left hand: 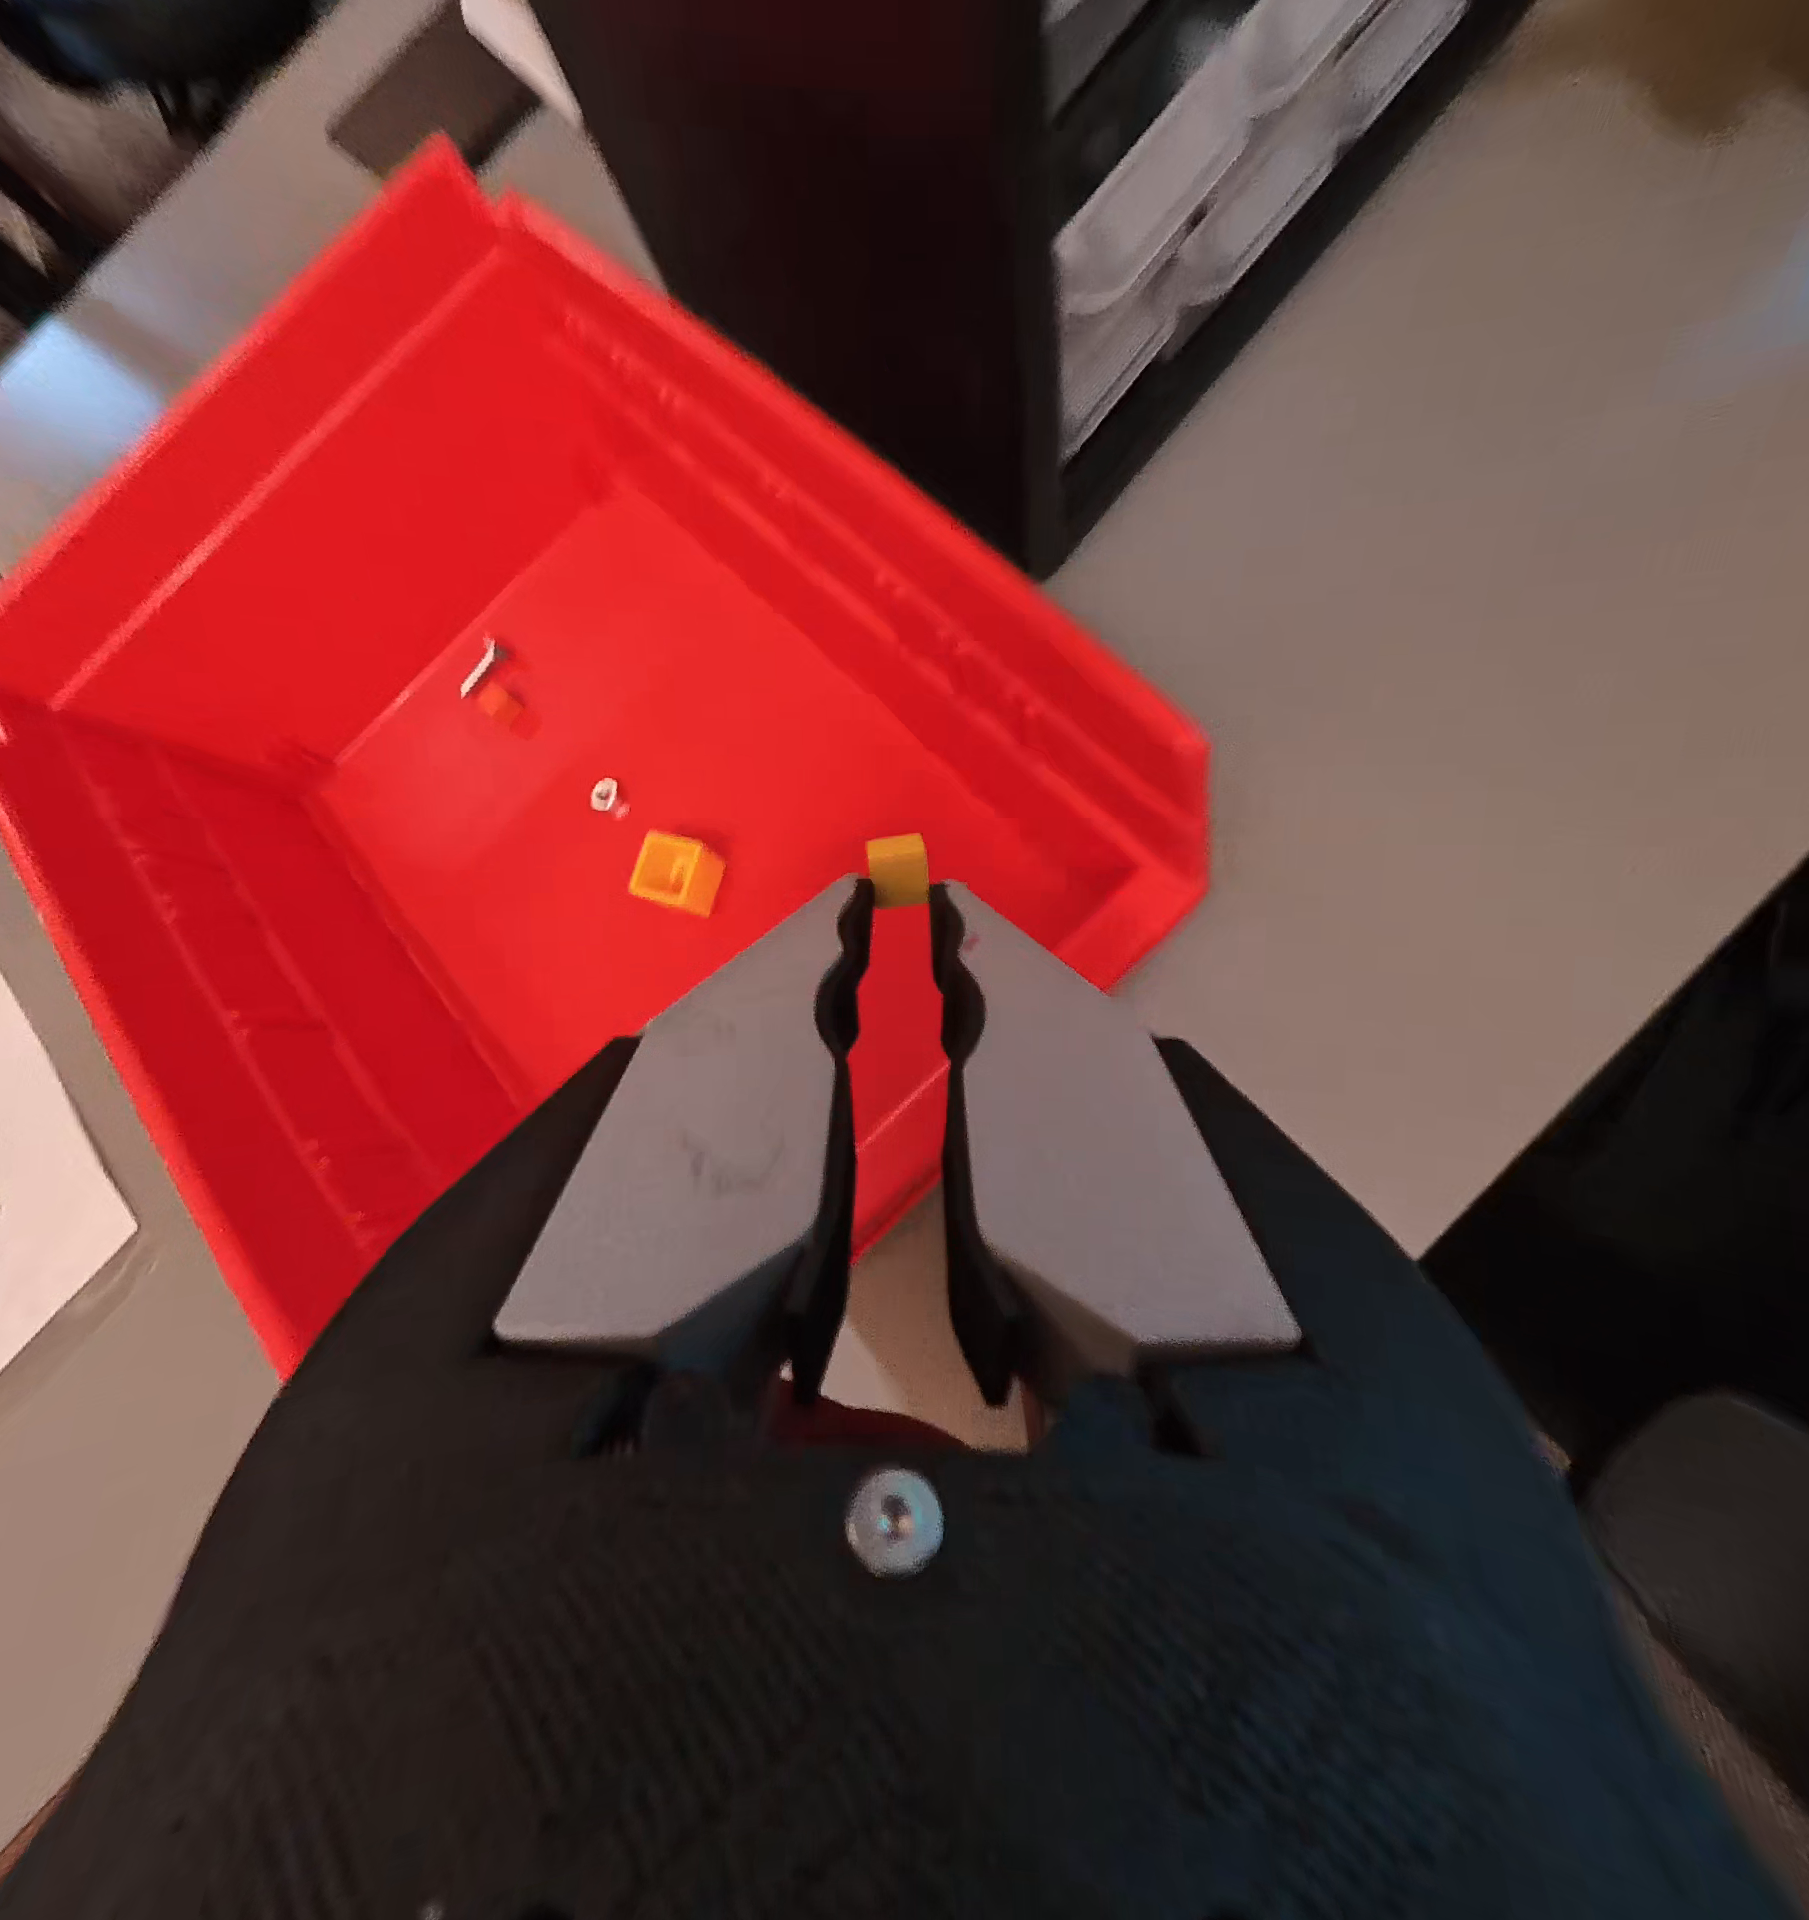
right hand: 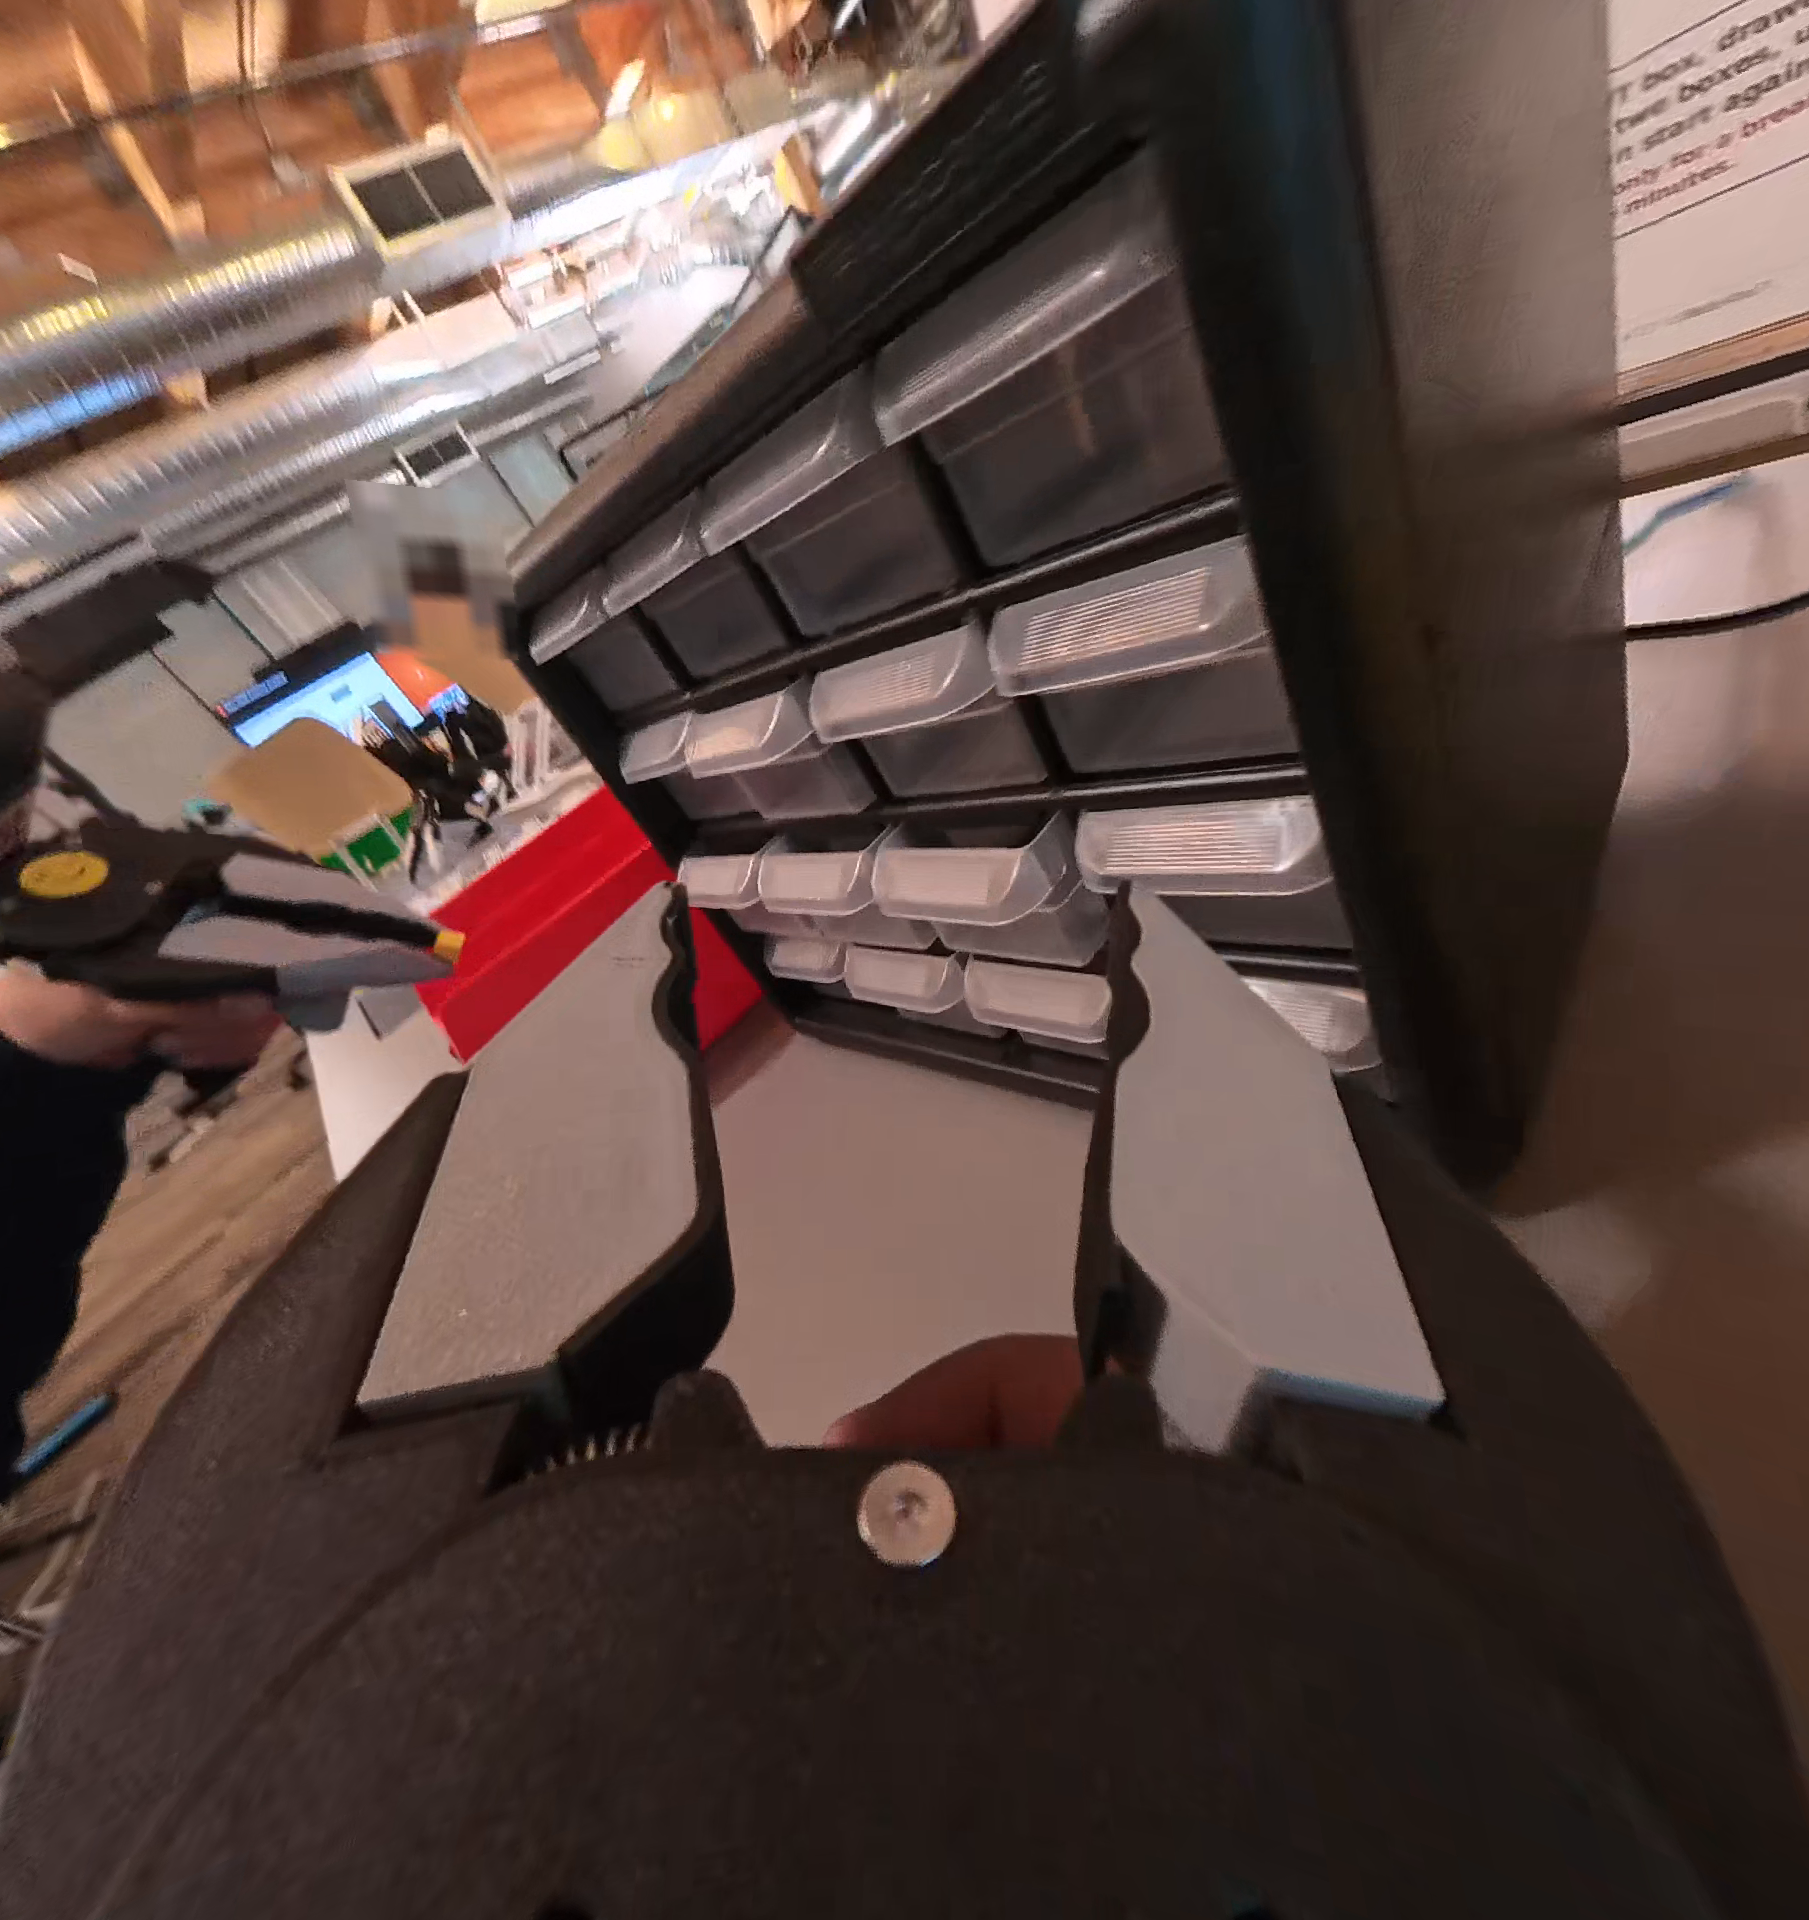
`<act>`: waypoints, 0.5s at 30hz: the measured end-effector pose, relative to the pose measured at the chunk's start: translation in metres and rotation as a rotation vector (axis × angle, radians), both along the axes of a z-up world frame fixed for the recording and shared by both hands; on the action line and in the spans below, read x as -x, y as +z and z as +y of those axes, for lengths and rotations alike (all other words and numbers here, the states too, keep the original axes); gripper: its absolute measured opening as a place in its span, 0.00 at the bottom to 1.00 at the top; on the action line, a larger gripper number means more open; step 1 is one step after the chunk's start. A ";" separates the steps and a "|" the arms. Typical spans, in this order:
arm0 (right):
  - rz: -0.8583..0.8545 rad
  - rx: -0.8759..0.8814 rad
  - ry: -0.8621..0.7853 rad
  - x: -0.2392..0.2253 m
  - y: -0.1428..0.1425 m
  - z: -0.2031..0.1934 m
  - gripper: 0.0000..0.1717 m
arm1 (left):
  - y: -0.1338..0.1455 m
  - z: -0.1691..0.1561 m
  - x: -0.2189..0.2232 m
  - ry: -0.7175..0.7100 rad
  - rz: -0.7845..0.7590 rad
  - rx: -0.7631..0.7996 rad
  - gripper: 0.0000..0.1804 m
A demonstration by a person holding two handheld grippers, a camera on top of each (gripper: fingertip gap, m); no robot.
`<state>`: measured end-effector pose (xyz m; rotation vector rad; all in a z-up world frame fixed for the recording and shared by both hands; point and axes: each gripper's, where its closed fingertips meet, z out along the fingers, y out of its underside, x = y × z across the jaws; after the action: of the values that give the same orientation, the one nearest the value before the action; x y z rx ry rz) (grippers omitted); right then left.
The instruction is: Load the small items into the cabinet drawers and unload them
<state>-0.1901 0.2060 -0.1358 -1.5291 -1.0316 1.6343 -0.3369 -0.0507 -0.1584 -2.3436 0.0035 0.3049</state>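
My left gripper (left hand: 900,891) is shut on a small yellow block (left hand: 897,868) and holds it above the red bin (left hand: 256,935). In the right wrist view the left gripper (right hand: 441,948) shows at the left with the yellow block (right hand: 450,945) at its tips, over the red bin (right hand: 567,914). On the bin floor lie an orange cube (left hand: 676,873), a small silver nut (left hand: 604,796), a small red block (left hand: 500,704) and a thin white piece (left hand: 480,667). My right gripper (right hand: 895,914) is open and empty in front of the black drawer cabinet (right hand: 1295,520), near its lower clear drawers (right hand: 983,883).
The cabinet (left hand: 1139,239) stands on the grey table (left hand: 1451,623) just right of the bin. Some lower drawers stick out a little. A white paper sheet (left hand: 6,1195) lies at the left edge. A person's hand (right hand: 131,1023) holds the left gripper. One gripper's finger ends stand about 30 cm off the other's. The black drawer cabinet (right hand: 1295,520) is about 7 cm from my right fingertips.
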 end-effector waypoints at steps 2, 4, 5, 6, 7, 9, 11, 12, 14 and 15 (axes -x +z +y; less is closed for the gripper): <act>0.031 0.050 0.003 0.002 0.002 0.005 0.46 | 0.009 0.009 -0.019 -0.034 0.012 -0.054 0.05; 0.067 0.093 -0.003 0.005 0.006 0.011 0.47 | 0.012 0.017 -0.034 -0.059 0.037 -0.072 0.05; 0.098 0.115 -0.009 0.005 0.011 0.015 0.47 | 0.014 0.021 -0.041 -0.074 0.052 -0.078 0.05; 0.133 0.139 -0.017 0.005 0.017 0.020 0.47 | 0.017 0.025 -0.048 -0.088 0.066 -0.088 0.05; 0.166 0.164 -0.022 0.005 0.022 0.024 0.46 | 0.021 0.030 -0.054 -0.102 0.072 -0.104 0.05; 0.217 0.219 -0.016 0.008 0.030 0.030 0.41 | 0.030 0.040 -0.069 -0.141 0.064 -0.142 0.05; 0.228 0.278 0.004 0.014 0.029 0.034 0.28 | 0.038 0.052 -0.080 -0.170 0.059 -0.171 0.05; 0.220 0.308 0.011 0.017 0.026 0.035 0.21 | 0.040 0.057 -0.084 -0.179 0.060 -0.178 0.05; 0.217 0.348 0.003 0.021 0.020 0.038 0.09 | 0.042 0.069 -0.090 -0.198 0.063 -0.183 0.05; 0.226 0.330 -0.006 0.022 0.019 0.039 0.05 | 0.043 0.075 -0.094 -0.207 0.062 -0.186 0.05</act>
<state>-0.2117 0.2452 -0.1169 -1.5027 -0.6588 1.9947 -0.2432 0.0239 -0.1153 -2.1273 0.2367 0.2632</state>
